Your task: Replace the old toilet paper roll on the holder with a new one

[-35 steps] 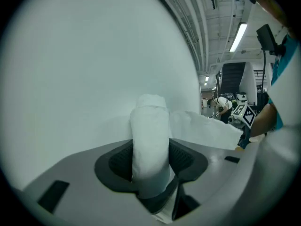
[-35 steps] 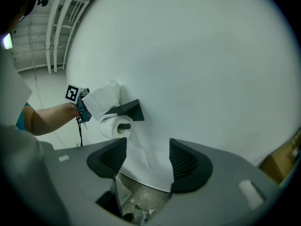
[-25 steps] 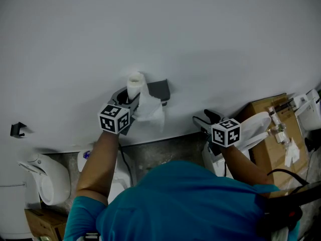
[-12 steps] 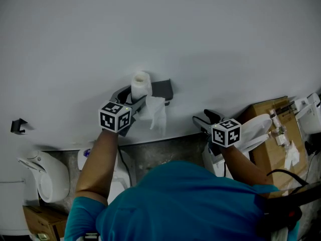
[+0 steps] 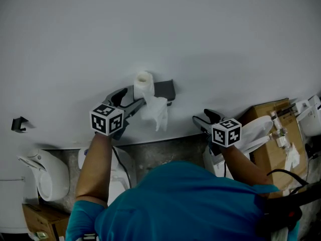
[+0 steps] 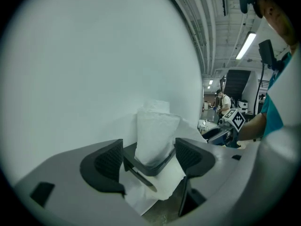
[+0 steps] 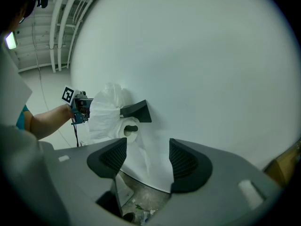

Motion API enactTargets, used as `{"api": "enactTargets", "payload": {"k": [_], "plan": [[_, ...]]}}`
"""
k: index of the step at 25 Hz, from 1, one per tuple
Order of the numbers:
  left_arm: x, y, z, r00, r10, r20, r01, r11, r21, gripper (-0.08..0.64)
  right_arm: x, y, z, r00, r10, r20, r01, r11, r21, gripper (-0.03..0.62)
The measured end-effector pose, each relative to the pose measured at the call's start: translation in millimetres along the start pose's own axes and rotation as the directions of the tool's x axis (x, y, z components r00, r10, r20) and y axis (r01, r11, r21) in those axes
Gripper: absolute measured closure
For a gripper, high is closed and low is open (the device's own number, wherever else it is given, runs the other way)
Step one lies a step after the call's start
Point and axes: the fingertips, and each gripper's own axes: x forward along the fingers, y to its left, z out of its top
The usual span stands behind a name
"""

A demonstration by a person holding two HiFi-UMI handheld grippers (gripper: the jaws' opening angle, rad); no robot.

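A white toilet paper roll (image 5: 144,82) sits on the dark grey wall holder (image 5: 164,88), with a loose sheet (image 5: 156,112) hanging below it. My left gripper (image 5: 131,97) is just left of the roll and its jaws are opening. In the left gripper view the roll (image 6: 154,128) and the holder arm (image 6: 149,166) stand between the pads (image 6: 111,162), which do not press on it. My right gripper (image 5: 205,118) hangs open to the right, away from the holder. Nothing lies between its pads (image 7: 184,162), and the roll (image 7: 128,129) is far ahead.
A white toilet (image 5: 46,178) stands at the lower left below a small black wall hook (image 5: 19,124). A cardboard box (image 5: 273,108) and white fittings (image 5: 255,128) crowd the right. Concrete floor (image 5: 163,149) runs along the wall's foot.
The left gripper's jaws have spread and it has drawn back to the left, off the roll. The roll stays on the holder. The right gripper has not moved.
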Motion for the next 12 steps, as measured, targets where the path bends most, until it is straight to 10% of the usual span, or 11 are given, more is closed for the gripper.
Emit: {"api": "enactTargets", "payload": {"k": [5, 12], "plan": [[-34, 9, -4, 0.998, 0.058, 0.011, -0.058, 0.998, -0.011, 0.226, 1, 2, 6, 1.0, 0.007, 0.008, -0.007, 1.0, -0.006, 0.316], [-106, 5, -1, 0.965, 0.06, 0.254, -0.03, 0.992, -0.12, 0.23, -11, 29, 49, 0.984, 0.133, 0.115, -0.126, 0.99, -0.065, 0.341]]}}
